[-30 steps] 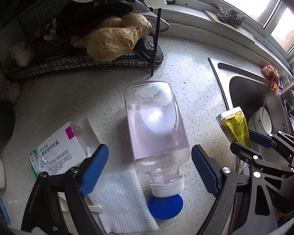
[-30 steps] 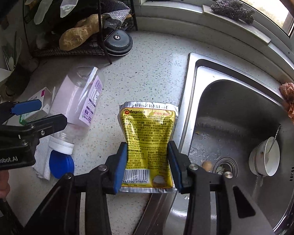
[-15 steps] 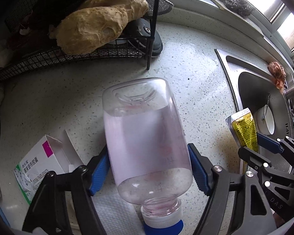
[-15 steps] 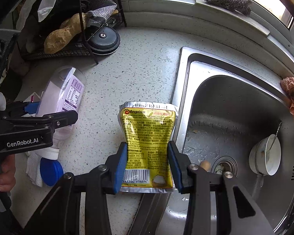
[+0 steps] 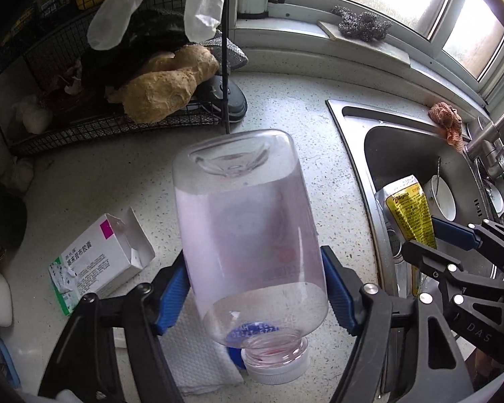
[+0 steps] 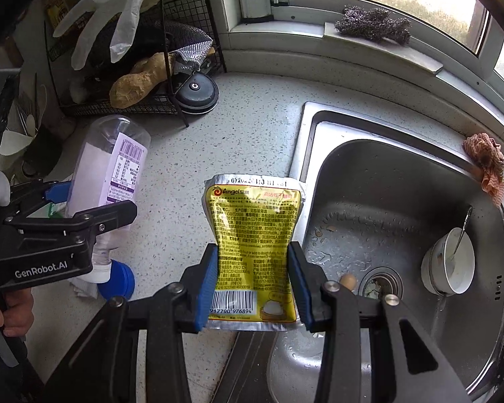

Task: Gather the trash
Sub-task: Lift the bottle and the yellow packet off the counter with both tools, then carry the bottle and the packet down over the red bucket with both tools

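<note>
The left hand-held gripper [image 5: 254,290] clamps a clear plastic bottle [image 5: 248,235] above the table [image 5: 285,107]. The right hand-held gripper [image 6: 254,283] grips a yellow foil packet [image 6: 253,248] at the sink's [image 6: 403,184] edge.

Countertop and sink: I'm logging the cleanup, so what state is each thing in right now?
Clear bottle: capless, gripped by the left hand-held gripper, off the counter.
Yellow pouch: gripped upright by the right hand-held gripper.
Blue cap: lying on the counter.
Medicine box: flap open, lying flat.
Paper towel: spread on the counter.
Bowl: in the sink, spoon inside.
Glove: hanging on the rack.
</note>
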Available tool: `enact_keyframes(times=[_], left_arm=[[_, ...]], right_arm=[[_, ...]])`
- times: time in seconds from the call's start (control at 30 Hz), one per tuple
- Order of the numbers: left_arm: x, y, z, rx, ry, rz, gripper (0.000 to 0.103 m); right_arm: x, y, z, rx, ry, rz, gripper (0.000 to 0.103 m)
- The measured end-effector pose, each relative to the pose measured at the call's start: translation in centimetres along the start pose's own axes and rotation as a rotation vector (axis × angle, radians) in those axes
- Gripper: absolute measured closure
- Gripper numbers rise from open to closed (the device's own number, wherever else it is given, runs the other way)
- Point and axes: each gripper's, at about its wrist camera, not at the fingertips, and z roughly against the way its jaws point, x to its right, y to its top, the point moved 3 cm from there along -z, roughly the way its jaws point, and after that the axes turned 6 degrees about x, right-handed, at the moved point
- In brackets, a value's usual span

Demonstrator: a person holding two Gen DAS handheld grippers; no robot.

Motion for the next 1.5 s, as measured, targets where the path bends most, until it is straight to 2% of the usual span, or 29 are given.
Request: enact_keyframes(times=[0.37,0.7,1.1,1.3,1.5], left_arm=[[4.3,-4.2,4.9,0.047,-0.013,-0.060,0.033],[11.7,-9.0,7.8,0.055,-0.051,-0.099,0.033],[23.9,-18.2,11.8,0.048,-0.139,-0.230,0.033],[29.7,-23.5,13.1,0.024,-0.190,-0.314,0.033],[34.4,-27.9,13.2,-0.024,-0.228,-0.403,0.033]], right_arm=[[1.2,-4.3,5.8,0.062,-0.006,-0.020,0.065],[3.7,-10.3,11.2,0.091,-0.031,-0.068,0.065],[8.0,-20.8,19.2,0.125,-0.107,-0.176,0.065],[10.1,-26.5,22.6,0.129,-0.154,-0.231,0.065],[11.6,-31.9,24.3,0.113,-0.184,-0.333,0.065]])
